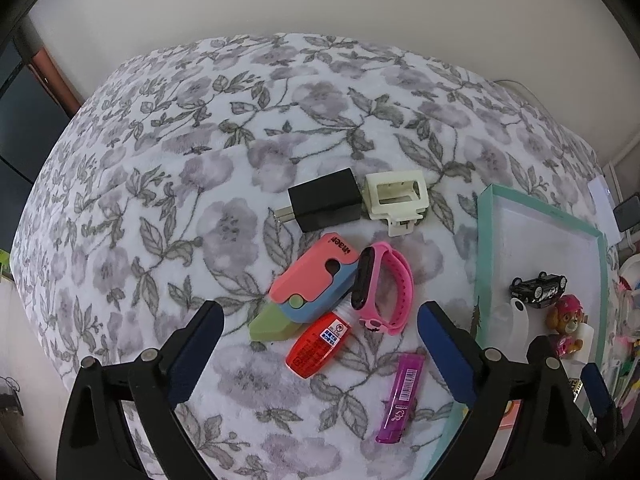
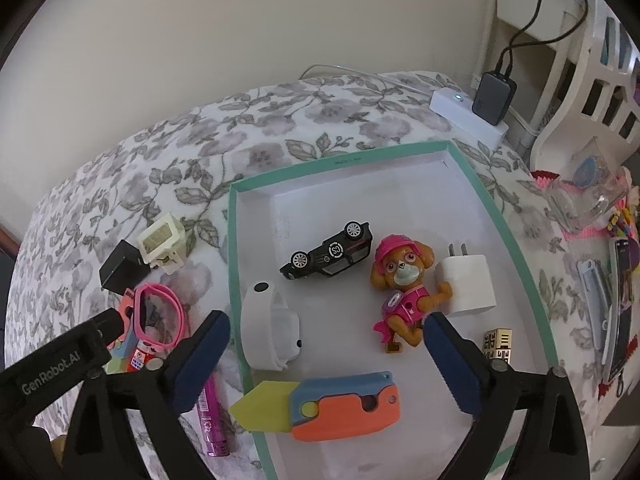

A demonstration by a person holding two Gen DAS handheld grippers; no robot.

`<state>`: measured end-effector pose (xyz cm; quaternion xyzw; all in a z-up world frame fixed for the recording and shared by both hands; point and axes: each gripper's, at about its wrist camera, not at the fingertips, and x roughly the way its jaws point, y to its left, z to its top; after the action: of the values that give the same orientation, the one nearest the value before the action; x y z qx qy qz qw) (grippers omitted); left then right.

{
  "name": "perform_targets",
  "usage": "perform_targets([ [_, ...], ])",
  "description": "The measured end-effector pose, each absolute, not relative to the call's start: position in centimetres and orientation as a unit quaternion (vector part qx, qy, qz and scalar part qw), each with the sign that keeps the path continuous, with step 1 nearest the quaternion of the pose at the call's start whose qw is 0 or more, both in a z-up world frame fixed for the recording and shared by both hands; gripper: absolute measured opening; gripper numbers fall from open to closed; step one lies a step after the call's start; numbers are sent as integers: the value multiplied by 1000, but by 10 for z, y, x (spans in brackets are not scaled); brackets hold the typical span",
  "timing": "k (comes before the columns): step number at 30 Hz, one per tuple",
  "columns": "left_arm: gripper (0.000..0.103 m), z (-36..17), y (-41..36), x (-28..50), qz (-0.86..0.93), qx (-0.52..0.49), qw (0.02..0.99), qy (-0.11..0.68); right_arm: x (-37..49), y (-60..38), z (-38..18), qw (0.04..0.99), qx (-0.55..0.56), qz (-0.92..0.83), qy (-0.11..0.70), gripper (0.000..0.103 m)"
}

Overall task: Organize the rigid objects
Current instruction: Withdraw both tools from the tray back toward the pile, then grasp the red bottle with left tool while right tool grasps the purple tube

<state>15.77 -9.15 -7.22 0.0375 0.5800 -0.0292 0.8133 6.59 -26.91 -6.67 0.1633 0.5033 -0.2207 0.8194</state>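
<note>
In the left wrist view my left gripper [image 1: 320,316] stands open above a cluster on the flowered bedspread. The cluster holds a pink-blue-green toy knife [image 1: 308,288], a pink watch band [image 1: 384,292], a red bottle [image 1: 318,344], a purple tube [image 1: 400,396], a black charger [image 1: 326,200] and a cream clip [image 1: 396,196]. My right gripper [image 2: 326,324] hangs open over the teal-rimmed tray [image 2: 234,264]. In the tray lie an orange-blue toy knife [image 2: 328,404], a white band [image 2: 268,328], a black toy car [image 2: 328,254], a pup figure [image 2: 404,284], a white charger [image 2: 468,284] and a gold cube [image 2: 498,344]. Nothing is between either gripper's fingers.
A white power strip [image 2: 468,112] with a black adapter and cables sits at the bed's far right corner. White furniture [image 2: 592,92], a clear cup [image 2: 588,196] and a phone [image 2: 620,308] crowd the right side. A wall runs behind the bed.
</note>
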Motion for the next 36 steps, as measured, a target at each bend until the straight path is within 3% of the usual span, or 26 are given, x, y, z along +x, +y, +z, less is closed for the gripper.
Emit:
perform_targets([
  [17, 98, -77, -70, 164, 1, 31, 808, 589, 68, -260, -66, 829, 145, -220, 493, 103],
  [32, 98, -85, 4, 179, 58, -11, 793, 607, 93, -185, -80, 838, 142, -92, 519, 103],
  [36, 98, -93, 5, 180, 51, -17, 782, 621, 93, -185, -82, 833, 142, -92, 526, 97],
])
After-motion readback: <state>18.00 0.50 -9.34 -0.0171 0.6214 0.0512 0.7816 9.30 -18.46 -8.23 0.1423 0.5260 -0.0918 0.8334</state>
